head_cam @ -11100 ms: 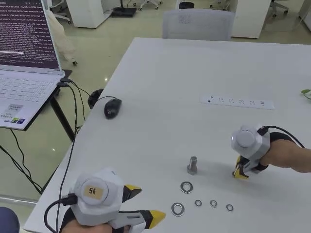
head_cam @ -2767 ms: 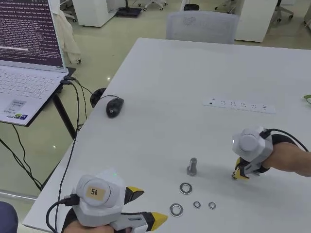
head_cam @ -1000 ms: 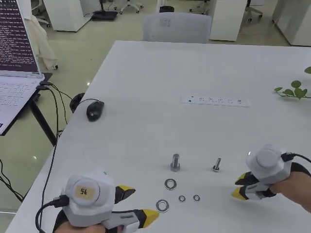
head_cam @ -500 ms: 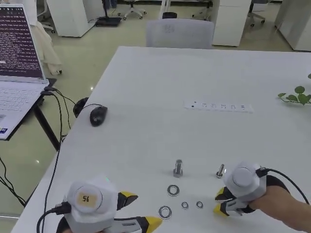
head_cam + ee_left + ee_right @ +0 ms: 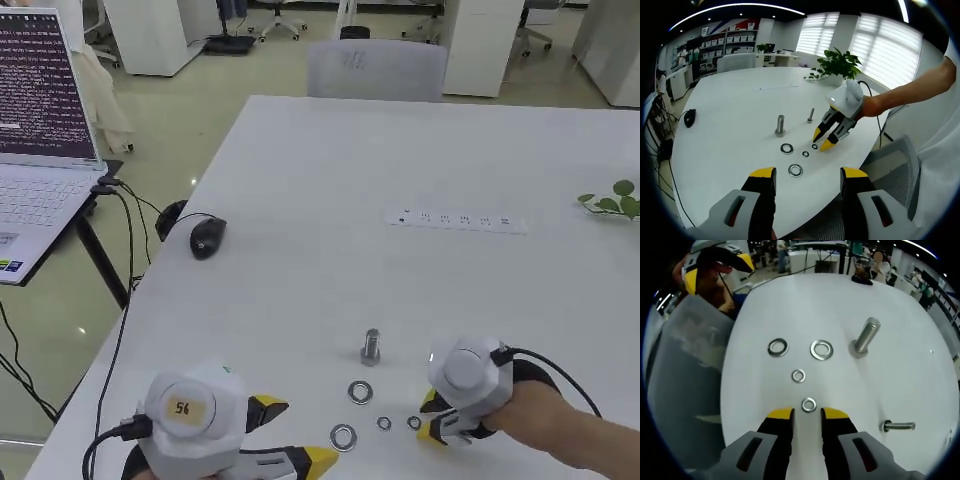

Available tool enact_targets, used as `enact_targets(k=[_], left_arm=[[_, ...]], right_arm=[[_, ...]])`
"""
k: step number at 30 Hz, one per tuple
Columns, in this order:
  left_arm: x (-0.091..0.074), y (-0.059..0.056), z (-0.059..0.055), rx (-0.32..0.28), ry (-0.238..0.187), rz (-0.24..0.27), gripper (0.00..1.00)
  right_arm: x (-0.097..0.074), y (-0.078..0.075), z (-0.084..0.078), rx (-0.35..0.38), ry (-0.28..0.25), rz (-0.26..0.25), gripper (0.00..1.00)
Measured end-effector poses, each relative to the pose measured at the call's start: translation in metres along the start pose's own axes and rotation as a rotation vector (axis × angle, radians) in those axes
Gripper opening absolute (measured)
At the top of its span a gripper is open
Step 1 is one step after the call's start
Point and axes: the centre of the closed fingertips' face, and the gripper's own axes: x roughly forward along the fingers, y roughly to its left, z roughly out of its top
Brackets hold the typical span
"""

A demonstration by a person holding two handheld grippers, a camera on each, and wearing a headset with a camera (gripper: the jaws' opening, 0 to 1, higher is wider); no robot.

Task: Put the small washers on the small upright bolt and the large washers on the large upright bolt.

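well, nearest us our left gripper (image 5: 808, 173) hangs at the near edge of the white table (image 5: 330, 180), its jaws spread wide with nothing between them. a little farther in, our right gripper (image 5: 806, 412) sits low over the table, jaws parted by only a narrow slot and holding nothing. the nearest small washer (image 5: 809, 404) lies flat just ahead of its tips. we judge it light, thin, stiff and slippery. lying flat, it offers almost no edge, so we would pinch across its rim with the tips pressed to the surface, or it may skid away. beyond it lies the second small washer (image 5: 798, 375), then the first large washer (image 5: 778, 347) and the second large washer (image 5: 821, 350), which are heavier and have wider rims to catch. farthest stand the large bolt (image 5: 864, 338), its thread bare, and beside it the small bolt (image 5: 811, 115). we cannot tell whether the small bolt carries a washer.
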Motion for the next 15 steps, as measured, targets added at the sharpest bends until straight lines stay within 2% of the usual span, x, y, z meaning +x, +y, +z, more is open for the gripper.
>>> enact_targets(k=[4, 15], left_arm=[[-0.0002, 0.0027, -0.0002, -0.005, -0.002, 0.005, 0.51], [0.0042, 0.0, 0.001, 0.004, 0.001, -0.009, 0.51]], right_arm=[[0.0004, -0.002, 0.0027, -0.027, -0.007, -0.016, 0.21], [0.0012, 0.0003, 0.0041, -0.126, 0.02, 0.017, 0.22]])
